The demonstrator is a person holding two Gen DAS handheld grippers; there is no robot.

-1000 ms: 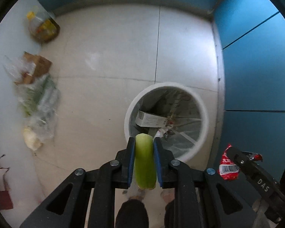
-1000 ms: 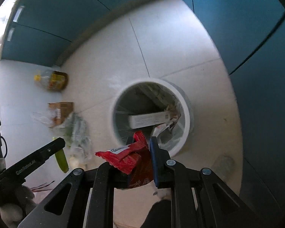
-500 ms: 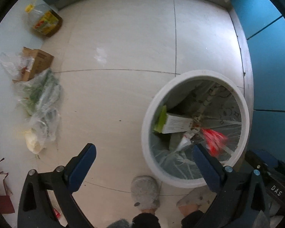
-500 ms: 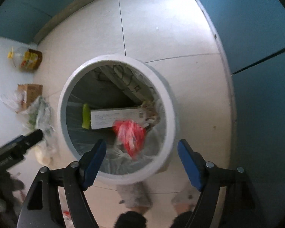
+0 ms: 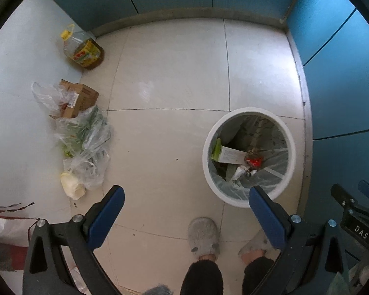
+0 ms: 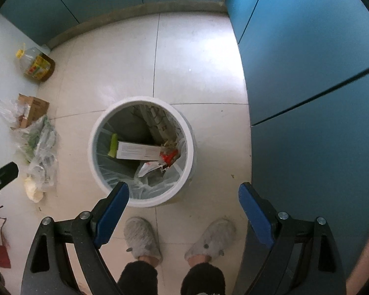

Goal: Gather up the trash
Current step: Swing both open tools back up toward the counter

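A white round bin (image 5: 205, 152) (image 6: 140, 99) with a clear liner stands on the tiled floor beside blue cabinets. Inside it lie a green vegetable piece (image 5: 216, 150) (image 6: 113, 145), a white carton (image 5: 231, 154) (image 6: 137, 151) and a red snack wrapper (image 5: 254, 162) (image 6: 169, 157). My left gripper (image 5: 185, 193) points down at the floor left of the bin, wide open with nothing between its blue pads. My right gripper (image 6: 183, 188) hangs over the bin's near rim. Its jaws are still opening, and nothing is between them.
Along the left wall lie an oil bottle (image 5: 86, 51), a torn cardboard box (image 5: 78, 95), clear bags of greens (image 5: 83, 135) and a pale lump (image 5: 71, 184). The person's grey slippers (image 6: 141, 238) stand just in front of the bin. Blue cabinets (image 5: 344, 73) close off the right side.
Both grippers opened: the left let go of the green piece, the right of the red wrapper, and both now lie in the bin. Both hands have risen, so the bin looks smaller.
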